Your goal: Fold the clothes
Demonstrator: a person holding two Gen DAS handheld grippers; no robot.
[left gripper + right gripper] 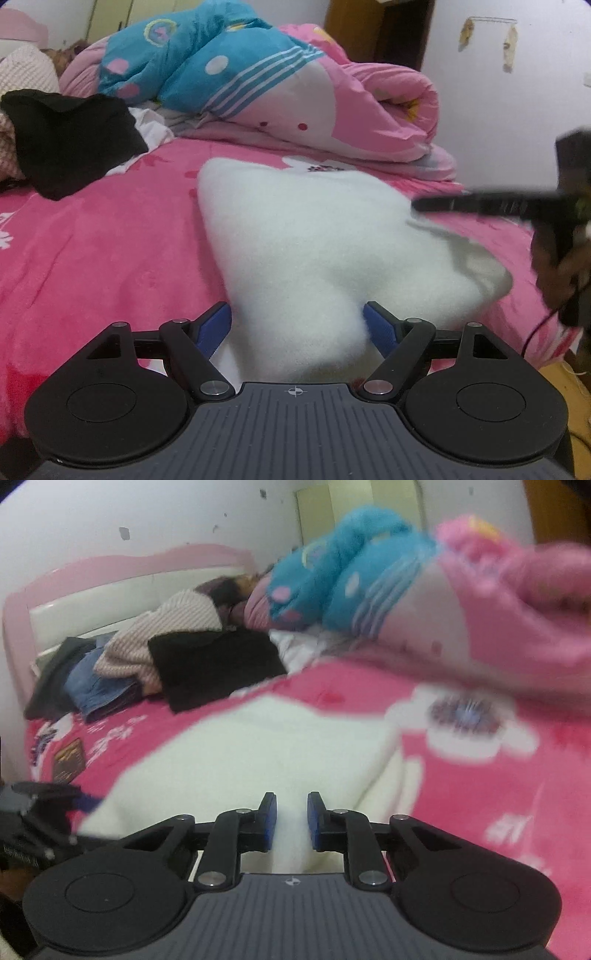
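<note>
Blue fingers point(212, 326) of the left gripper point(295, 325) stand wide apart around a lifted fold of the white fleece garment point(314, 240), not yet pinching; the garment lies mid-bed on the pink blanket point(92, 258). Closing squarely on the fold should hold both layers.

Right gripper point(291, 821) fingers are narrowly parted with fleece between them; whether they grip, I cannot tell. Bare blanket lies rightward; the clothes pile point(147, 664) crowds the left.

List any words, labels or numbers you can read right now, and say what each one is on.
None can be read.
Pink bedspread: white marks at and, too blurred.
Dark patch with yellowish marks: too blurred.
Left gripper body: small white print, too small.
Right gripper: only a crosshair mark, no text.
</note>
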